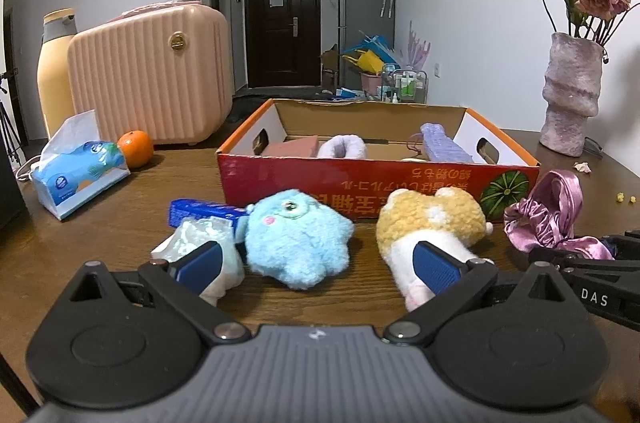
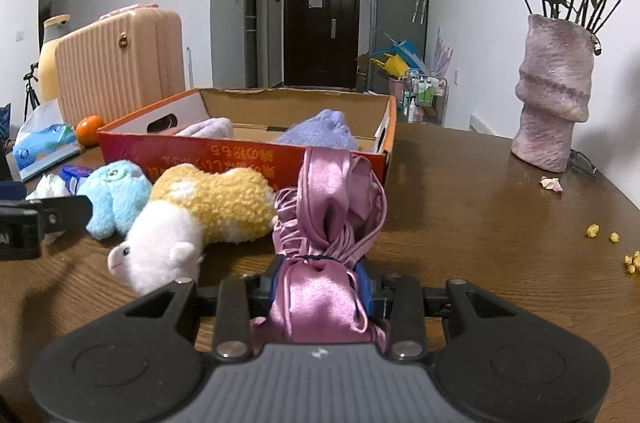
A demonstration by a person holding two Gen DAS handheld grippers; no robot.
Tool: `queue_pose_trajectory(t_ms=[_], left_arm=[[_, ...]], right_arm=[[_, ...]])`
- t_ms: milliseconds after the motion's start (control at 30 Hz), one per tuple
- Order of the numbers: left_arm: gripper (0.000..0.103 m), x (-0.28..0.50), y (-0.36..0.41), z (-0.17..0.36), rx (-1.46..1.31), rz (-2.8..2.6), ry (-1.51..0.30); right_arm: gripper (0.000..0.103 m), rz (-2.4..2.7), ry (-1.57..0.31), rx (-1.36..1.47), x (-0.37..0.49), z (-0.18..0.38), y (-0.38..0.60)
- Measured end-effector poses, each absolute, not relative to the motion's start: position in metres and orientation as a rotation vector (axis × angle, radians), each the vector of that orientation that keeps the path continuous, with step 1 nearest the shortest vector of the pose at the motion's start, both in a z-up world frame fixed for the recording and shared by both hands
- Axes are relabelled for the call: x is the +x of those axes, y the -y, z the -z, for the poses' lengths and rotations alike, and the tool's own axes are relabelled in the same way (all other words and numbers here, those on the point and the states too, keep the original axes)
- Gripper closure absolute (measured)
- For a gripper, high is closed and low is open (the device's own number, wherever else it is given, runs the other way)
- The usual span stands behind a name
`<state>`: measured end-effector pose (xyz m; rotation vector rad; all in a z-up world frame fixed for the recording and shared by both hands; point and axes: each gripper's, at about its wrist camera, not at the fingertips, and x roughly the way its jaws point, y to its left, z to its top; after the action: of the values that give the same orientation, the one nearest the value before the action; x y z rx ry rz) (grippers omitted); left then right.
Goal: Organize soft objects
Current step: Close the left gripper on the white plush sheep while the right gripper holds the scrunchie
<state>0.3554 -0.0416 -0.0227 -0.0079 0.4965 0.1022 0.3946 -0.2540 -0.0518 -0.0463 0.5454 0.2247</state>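
Right gripper point(image 2: 320, 283) clamped tight on pink satin cloth point(image 2: 332, 199), just short of cardboard box point(image 2: 240, 153) at 12 o'clock. Left gripper point(image 1: 316, 263) spread wide, empty, blue plush point(image 1: 296, 235) between fingers, yellow plush point(image 1: 428, 219) at 1 o'clock. Partway done, by judgement: purple items boxed, three outside. Box floor mostly hidden.

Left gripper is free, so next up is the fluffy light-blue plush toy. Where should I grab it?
Pinch the fluffy light-blue plush toy across its rounded body, coming straight ahead from the near side. It lies low on the wooden table, centred between the open left gripper pads.
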Motion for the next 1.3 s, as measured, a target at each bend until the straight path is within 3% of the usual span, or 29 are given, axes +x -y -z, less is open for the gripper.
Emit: queue_pose_trajectory(t_ms=[1300], left_arm=[[0.0,0.409,0.124,0.047,0.126,-0.037,-0.587]], right_arm=[[0.068,-0.115,-0.507,0.002,0.404,0.046,0.328]])
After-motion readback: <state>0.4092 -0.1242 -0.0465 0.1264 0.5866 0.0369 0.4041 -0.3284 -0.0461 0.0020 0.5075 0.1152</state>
